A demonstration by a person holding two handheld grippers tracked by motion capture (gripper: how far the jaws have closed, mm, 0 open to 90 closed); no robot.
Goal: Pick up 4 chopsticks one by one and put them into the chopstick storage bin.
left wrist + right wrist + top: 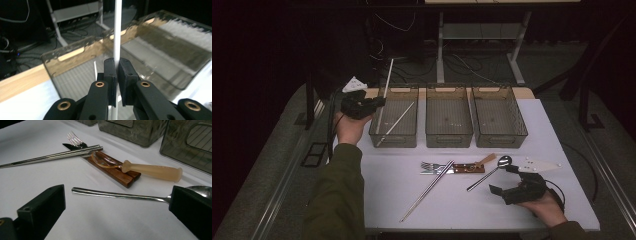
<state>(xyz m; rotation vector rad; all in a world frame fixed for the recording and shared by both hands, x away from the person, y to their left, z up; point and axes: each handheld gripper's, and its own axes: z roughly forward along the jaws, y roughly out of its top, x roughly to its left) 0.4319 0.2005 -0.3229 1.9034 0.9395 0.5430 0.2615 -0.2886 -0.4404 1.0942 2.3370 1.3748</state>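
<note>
My left gripper [379, 101] is shut on a long white chopstick [387, 82], held steeply over the left bin [394, 140] at the table's back left. In the left gripper view the pads [111, 68] pinch the white chopstick [117, 30] low on its length, above the bin's rim [75, 52]. A second white chopstick [396, 123] lies slanted inside that bin. Near the front right my right gripper [503, 179] stands open on the white tabletop. A metal spoon [117, 195] lies just beyond its wide-apart jaws, untouched.
Two more mesh bins [449, 122] [499, 120] stand in a row to the right of the left one. A fork [428, 166], a wood-handled knife [469, 168], a small spoon with a beige handle [152, 170] and a pair of metal chopsticks [427, 190] lie mid-table.
</note>
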